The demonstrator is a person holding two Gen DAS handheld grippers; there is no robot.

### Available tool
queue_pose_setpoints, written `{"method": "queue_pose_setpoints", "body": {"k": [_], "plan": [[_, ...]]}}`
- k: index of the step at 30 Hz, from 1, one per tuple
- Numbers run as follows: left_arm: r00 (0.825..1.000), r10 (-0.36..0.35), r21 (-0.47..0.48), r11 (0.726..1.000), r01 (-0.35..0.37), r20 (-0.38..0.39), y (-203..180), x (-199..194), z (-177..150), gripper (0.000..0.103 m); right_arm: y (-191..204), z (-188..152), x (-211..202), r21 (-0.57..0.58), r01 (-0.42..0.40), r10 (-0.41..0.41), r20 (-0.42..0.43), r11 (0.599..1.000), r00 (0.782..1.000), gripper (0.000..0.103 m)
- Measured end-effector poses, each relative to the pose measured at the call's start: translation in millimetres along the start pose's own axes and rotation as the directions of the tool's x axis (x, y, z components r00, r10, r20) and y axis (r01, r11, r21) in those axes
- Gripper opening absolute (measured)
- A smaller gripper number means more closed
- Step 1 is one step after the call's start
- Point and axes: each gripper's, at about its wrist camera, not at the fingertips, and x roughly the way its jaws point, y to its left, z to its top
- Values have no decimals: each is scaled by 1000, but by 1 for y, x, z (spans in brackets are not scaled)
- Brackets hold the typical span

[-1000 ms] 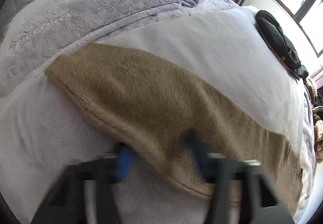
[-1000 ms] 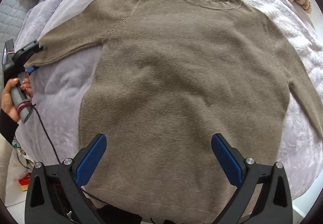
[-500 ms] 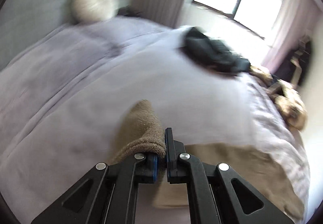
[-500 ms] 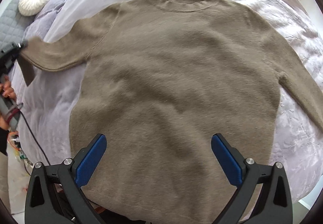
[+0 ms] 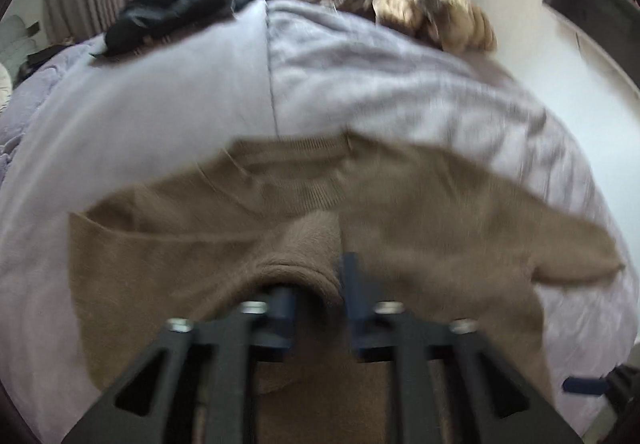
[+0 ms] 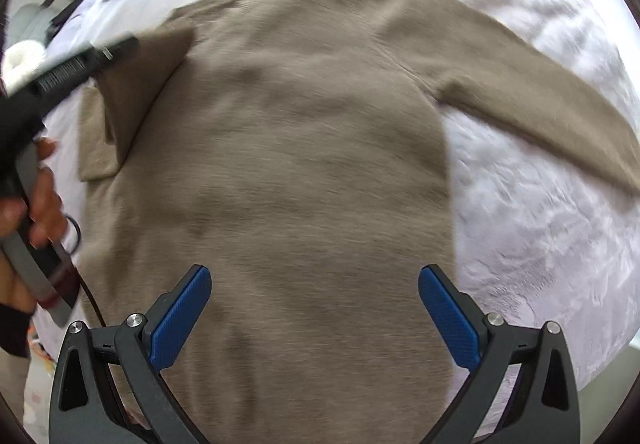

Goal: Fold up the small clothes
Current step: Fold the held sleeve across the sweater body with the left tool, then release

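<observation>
The brown sweater (image 6: pixel 304 171) lies flat, spread over the lilac blanket of the bed (image 6: pixel 552 228), and it serves as the landmark here. Only the first fold is in hand. The sleeve on the left hand-held gripper's side (image 6: pixel 136 91) is brought in over the sweater's chest, its cuff lying doubled near the shoulder and neckline (image 5: pixel 292 163). The left hand-held gripper (image 5: pixel 316 292) has just been opening its jaws: they now stand partly apart, with the cuff (image 5: pixel 296 268) slack between them and draped over one finger; the blur makes it hard to say whether a pad touches the knit, but nothing looks pinched. I judge this to be the release of the folded sleeve.

The other sleeve (image 6: pixel 532 99) is stretched out away from the sweater's body onto the blanket, unfolded. The right hand-held gripper (image 6: pixel 316 320) hovers above the sweater's lower half near the hem, jaws spread wide and holding nothing.

Left to do, as I judge it: settle the first sleeve flat, bring the far sleeve across, then fold the body up from the hem. Beyond the sweater's neckline, at the far end of the bed, dark clothes (image 5: pixel 168 11) and a tan furry garment (image 5: pixel 436 15) lie in heaps, seemingly unfolded.
</observation>
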Motion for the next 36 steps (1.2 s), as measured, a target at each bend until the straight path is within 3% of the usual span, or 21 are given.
{"method": "queue_pose_setpoints", "body": {"k": [1, 2, 6, 9, 11, 14, 18, 22, 24, 25, 26, 27, 28, 29, 31, 32, 33, 34, 36], "plan": [[1000, 15, -4, 1000, -15, -9, 0, 0, -5, 68, -5, 0, 2, 10, 1, -1, -5, 1000, 1000, 103], [999, 32, -6, 999, -32, 1, 2, -5, -11, 71, -7, 1, 2, 15, 3, -3, -6, 1000, 1000, 103], [998, 54, 0, 999, -54, 18, 26, -39, -23, 71, 0, 12, -1, -29, 28, -27, 20, 999, 999, 103], [992, 120, -71, 991, -117, 39, 74, -53, -28, 71, 37, 28, -10, -177, 53, -34, 108, 983, 994, 103], [986, 167, -142, 976, -163, 14, 112, -50, -25, 71, 75, 39, -14, -322, 95, -36, 184, 942, 982, 103], [971, 236, -226, 944, -240, -46, 166, -38, -22, 71, 135, 54, -12, -515, 193, -44, 287, 835, 957, 103], [972, 192, -296, 929, -224, -134, 204, -10, -15, 71, 208, 58, 16, -681, 379, -101, 412, 627, 905, 103], [970, 137, -295, 936, -193, -200, 210, 20, -9, 71, 234, 50, 60, -748, 490, -165, 470, 447, 867, 102], [960, 138, -297, 932, -209, -244, 211, 35, -10, 65, 237, 50, 73, -752, 529, -195, 494, 394, 847, 87], [959, 139, -299, 930, -212, -247, 210, 37, -11, 53, 234, 55, 71, -762, 493, -182, 461, 420, 868, 58], [965, 118, -312, 931, -190, -235, 211, 37, -13, 28, 228, 61, 66, -758, 458, -170, 431, 465, 886, 17], [970, 99, -327, 930, -169, -222, 212, 35, -13, 16, 218, 73, 57, -724, 413, -144, 405, 552, 903, 6], [975, 87, -343, 926, -155, -204, 214, 31, -14, 14, 205, 83, 44, -679, 364, -105, 392, 638, 914, 9], [980, 80, -355, 924, -142, -184, 215, 27, -15, 10, 183, 98, 27, -597, 274, -40, 375, 755, 926, 9], [985, 74, -369, 921, -128, -157, 223, 19, -17, 10, 137, 118, 8, -424, 117, 51, 364, 898, 930, 9], [987, 67, -374, 920, -119, -149, 224, 17, -20, 10, 107, 125, 4, -312, 22, 97, 359, 950, 929, 9], [988, 57, -380, 919, -109, -147, 226, 17, -21, 10, 78, 132, 5, -192, -80, 144, 347, 978, 927, 9], [988, 52, -383, 918, -106, -148, 228, 17, -23, 10, 47, 135, 14, -60, -190, 199, 323, 980, 925, 9], [988, 47, -385, 917, -102, -149, 228, 15, -24, 10, -4, 130, 38, 170, -353, 301, 270, 920, 915, 17]]}}
